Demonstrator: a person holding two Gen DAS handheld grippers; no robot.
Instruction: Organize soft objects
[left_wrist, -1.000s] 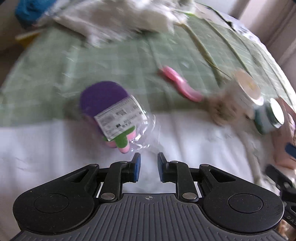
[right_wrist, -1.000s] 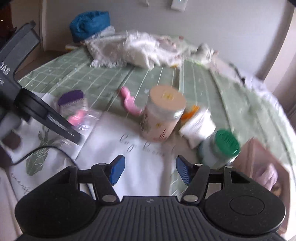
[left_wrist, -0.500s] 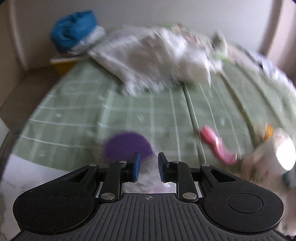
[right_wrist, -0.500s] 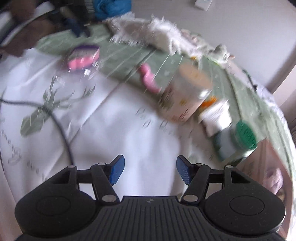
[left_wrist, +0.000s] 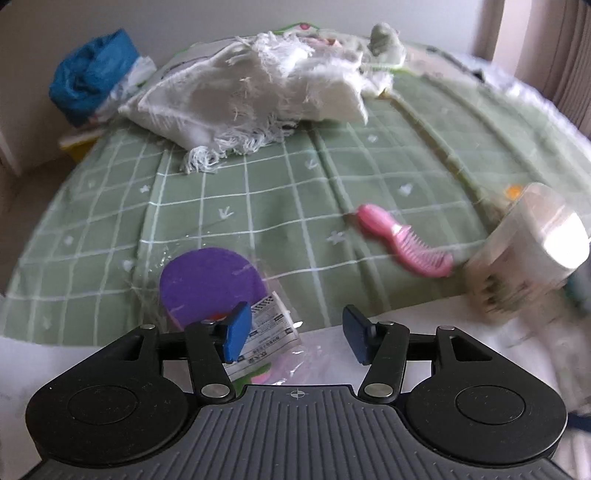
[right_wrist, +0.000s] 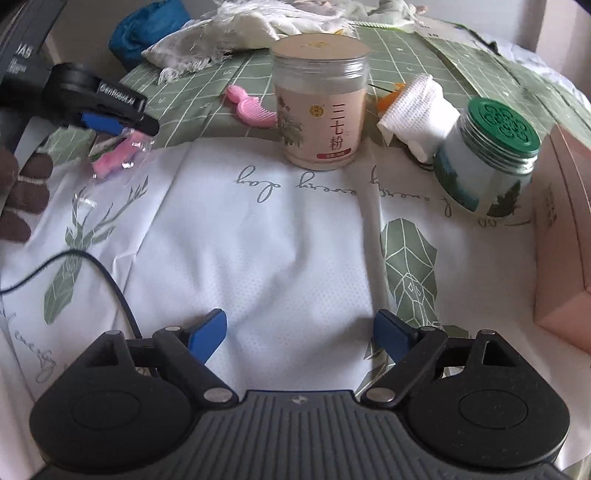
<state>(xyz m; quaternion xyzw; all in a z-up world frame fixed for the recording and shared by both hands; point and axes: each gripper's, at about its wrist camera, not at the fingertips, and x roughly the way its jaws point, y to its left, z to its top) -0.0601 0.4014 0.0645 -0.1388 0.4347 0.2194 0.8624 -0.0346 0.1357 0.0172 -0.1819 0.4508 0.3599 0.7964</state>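
Note:
A clear plastic packet (left_wrist: 218, 295) with a purple round pad and a printed label lies where the green checked blanket (left_wrist: 288, 192) meets the white sheet. My left gripper (left_wrist: 295, 338) is right over the packet's near end. Its jaws are opening, loose plastic lies between them, and the pads press on nothing. In the right wrist view, that left gripper (right_wrist: 110, 123) hovers over the packet (right_wrist: 118, 155) at the far left. My right gripper (right_wrist: 299, 336) hangs low over the white printed sheet (right_wrist: 266, 236). Its jaws are opening wide, with nothing between them.
A pink comb (right_wrist: 251, 107), a beige-lidded jar (right_wrist: 321, 103), a rolled white cloth (right_wrist: 417, 110) and a green-lidded jar (right_wrist: 487, 155) stand in a row. A pink box (right_wrist: 565, 236) is at the right. A fringed white cloth (left_wrist: 240, 92) and a blue bag (left_wrist: 92, 70) lie farther back. A dark cable (right_wrist: 110, 288) crosses the sheet.
My left gripper's jaws went from nearly shut to well apart over the packet. My right gripper sank toward the sheet and its jaws spread wider.

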